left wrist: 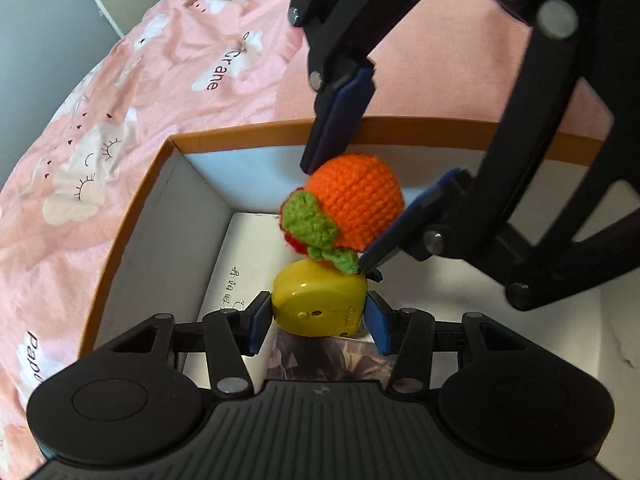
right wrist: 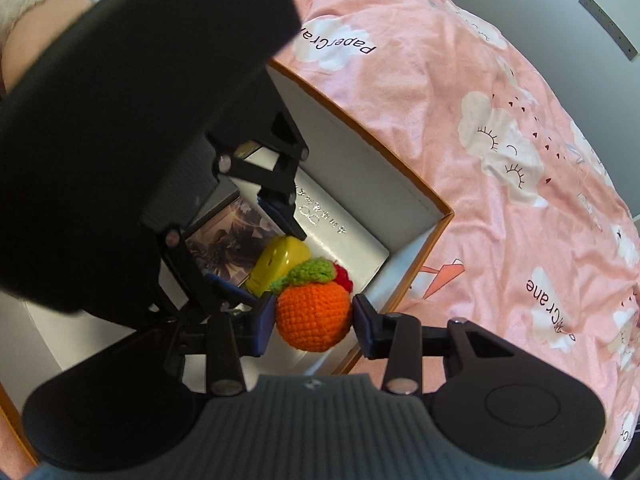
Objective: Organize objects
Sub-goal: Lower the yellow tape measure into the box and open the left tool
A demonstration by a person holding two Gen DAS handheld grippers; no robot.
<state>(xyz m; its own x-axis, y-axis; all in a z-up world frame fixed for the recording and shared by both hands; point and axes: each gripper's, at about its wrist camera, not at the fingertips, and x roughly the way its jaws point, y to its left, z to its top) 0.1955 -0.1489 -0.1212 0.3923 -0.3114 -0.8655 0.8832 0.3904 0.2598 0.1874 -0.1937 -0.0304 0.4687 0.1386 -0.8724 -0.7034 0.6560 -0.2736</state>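
Left gripper (left wrist: pixel 318 318) clamped on a yellow plastic gadget (left wrist: pixel 320 304), blue pads pressed to both its sides — held low inside the orange-rimmed white box (left wrist: pixel 132 196). Right gripper (right wrist: pixel 314 320) closed on a crocheted orange ball (right wrist: pixel 314 316) with green leaf and red bit, just above and touching the gadget. Underneath, in the box: a white carton with printed characters (left wrist: pixel 244 264) and a dark picture card (right wrist: pixel 228 248). Box resting on pink cloud-print bedding (right wrist: pixel 480 140).
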